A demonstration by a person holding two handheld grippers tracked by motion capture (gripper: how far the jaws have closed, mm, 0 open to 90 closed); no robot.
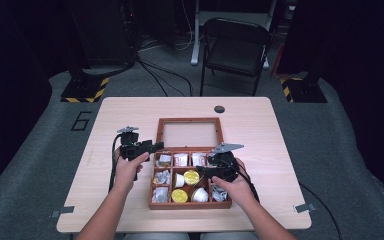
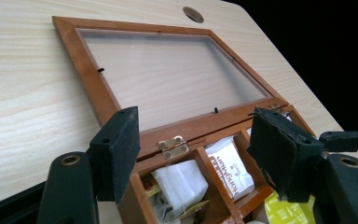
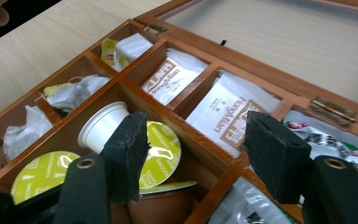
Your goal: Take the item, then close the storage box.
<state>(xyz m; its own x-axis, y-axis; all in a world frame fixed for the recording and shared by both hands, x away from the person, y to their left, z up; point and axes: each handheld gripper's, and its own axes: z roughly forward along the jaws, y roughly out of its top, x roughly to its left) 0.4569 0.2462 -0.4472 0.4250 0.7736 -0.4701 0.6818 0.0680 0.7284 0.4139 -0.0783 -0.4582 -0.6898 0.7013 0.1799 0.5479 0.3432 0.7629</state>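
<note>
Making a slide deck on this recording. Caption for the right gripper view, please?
Open right claw hovers over a wooden box of coffee pods and sachets.

Overhead light is falling evenly on the tabletop (image 1: 130, 120), leaving it bright with only faint shadows, while the surrounding room is sinking into near black. The high view is looking soft and slightly curved at its edges. In both gripper views the near claw pads (image 3: 130, 154) are blurring, and the box's varnished dividers (image 3: 200, 140) are catching small glints.
</note>
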